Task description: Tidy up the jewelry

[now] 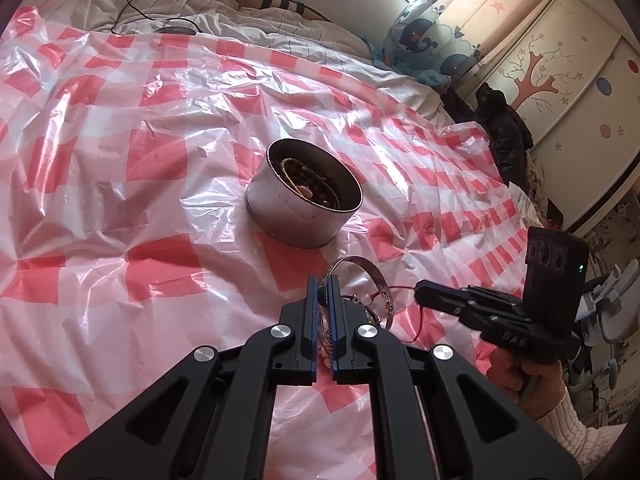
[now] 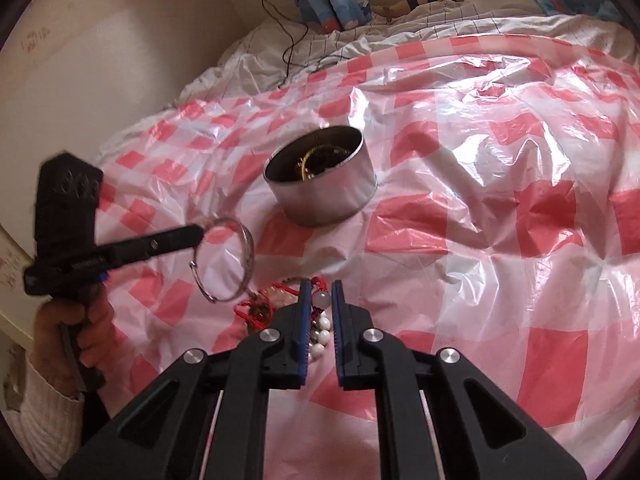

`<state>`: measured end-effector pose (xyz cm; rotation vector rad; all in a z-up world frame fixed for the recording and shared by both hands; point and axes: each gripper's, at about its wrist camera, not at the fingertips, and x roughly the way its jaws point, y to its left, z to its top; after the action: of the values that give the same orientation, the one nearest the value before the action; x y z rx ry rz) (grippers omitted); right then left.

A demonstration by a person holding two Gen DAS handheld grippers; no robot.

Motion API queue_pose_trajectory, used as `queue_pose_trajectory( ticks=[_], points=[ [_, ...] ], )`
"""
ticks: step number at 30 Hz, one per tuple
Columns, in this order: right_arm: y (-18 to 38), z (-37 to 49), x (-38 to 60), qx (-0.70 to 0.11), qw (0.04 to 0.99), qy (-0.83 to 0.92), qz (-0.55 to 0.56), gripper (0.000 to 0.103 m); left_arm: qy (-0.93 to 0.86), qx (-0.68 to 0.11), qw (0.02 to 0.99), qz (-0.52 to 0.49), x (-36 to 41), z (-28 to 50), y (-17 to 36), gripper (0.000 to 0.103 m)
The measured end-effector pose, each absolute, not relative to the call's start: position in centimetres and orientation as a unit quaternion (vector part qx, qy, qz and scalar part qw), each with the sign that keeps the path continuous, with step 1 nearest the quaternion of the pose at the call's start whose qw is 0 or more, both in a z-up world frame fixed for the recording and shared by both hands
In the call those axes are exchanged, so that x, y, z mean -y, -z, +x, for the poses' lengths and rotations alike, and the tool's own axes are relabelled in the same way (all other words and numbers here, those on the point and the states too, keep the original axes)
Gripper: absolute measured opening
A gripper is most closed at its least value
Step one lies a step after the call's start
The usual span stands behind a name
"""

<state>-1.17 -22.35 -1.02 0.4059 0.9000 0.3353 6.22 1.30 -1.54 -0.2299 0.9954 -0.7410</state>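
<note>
Risk of tangling: left claw (image 2: 198, 233) grips a silver bangle (image 2: 228, 260) above the bed near the round tin (image 2: 320, 184), while right claw (image 2: 320, 300) pinches a pale bead of the red-corded bracelet pile (image 2: 280, 308), whose cord could snag and drag neighbours.

the bed (image 1: 320, 46) carries everything, with a white quilt (image 2: 440, 16) over it and a red-and-white checked plastic sheet (image 1: 120, 160) spread crinkled over most of that. a round metal tin (image 1: 296, 216) stands on the sheet near its middle, with dark beads and a gold chain inside. nearer the cameras a small heap lies on the sheet: a red cord (image 2: 250, 308) and white beads (image 2: 322, 330), and a black cable (image 2: 288, 32) trails over the quilt at the far end.
</note>
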Motion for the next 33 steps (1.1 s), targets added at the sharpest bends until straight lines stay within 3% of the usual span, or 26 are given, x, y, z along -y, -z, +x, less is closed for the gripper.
queue_pose_trajectory(
  ticks=[4,10,20,28,31,33],
  points=[
    [-0.3,-1.3,24.0,-0.393,0.863,-0.189,0.256,0.011,0.345,-0.469,0.806,-0.102,-1.0,6.2,1.9,0.004],
    [0.8,-0.5,24.0,-0.429,0.857,-0.15,0.242,0.011,0.345,-0.475,0.804,-0.093,-0.4,6.1,2.4,0.004],
    [-0.8,-0.9,25.7,-0.374,0.866,-0.168,0.286,0.011,0.355,-0.455,0.812,-0.087,0.4,6.7,0.6,0.004],
    [-0.5,-0.8,25.5,-0.385,0.863,-0.164,0.282,0.011,0.346,-0.485,0.799,-0.082,0.0,7.2,2.2,0.004],
    [-0.4,-0.7,25.1,-0.39,0.863,-0.166,0.276,0.011,0.319,-0.514,0.795,-0.056,0.5,7.3,4.1,0.011],
    [-0.4,-0.8,25.0,-0.39,0.863,-0.168,0.275,0.011,0.3,-0.518,0.801,-0.025,1.0,7.2,4.7,0.035]
  ],
)
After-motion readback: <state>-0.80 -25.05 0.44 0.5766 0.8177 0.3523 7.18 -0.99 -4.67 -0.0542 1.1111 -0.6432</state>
